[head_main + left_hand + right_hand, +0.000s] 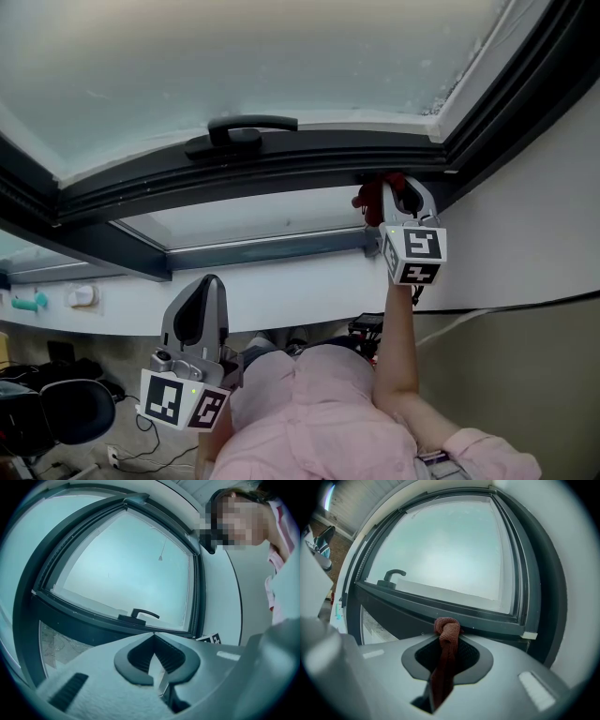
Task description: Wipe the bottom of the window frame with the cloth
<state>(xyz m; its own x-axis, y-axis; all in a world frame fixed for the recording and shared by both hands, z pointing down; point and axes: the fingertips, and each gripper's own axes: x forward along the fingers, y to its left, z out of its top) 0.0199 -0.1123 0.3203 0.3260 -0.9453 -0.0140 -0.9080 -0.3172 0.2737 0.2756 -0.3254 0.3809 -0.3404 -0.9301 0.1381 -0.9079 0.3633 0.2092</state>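
Note:
My right gripper (392, 187) is raised to the dark window frame (309, 164) near its right corner, shut on a red-brown cloth (375, 199). In the right gripper view the cloth (446, 637) bunches between the jaws and its knotted end touches the frame's bottom rail (459, 613). My left gripper (208, 291) hangs low in front of the person's body, well below the sill, jaws shut with nothing between them (154, 641). The window handle (246, 130) sits left of the cloth on the frame.
A white wall (525, 234) rises to the right of the window. A white sill (281, 286) runs under the lower pane. At the lower left are an office chair (66, 408), cables and a teal object (28, 302) on the wall.

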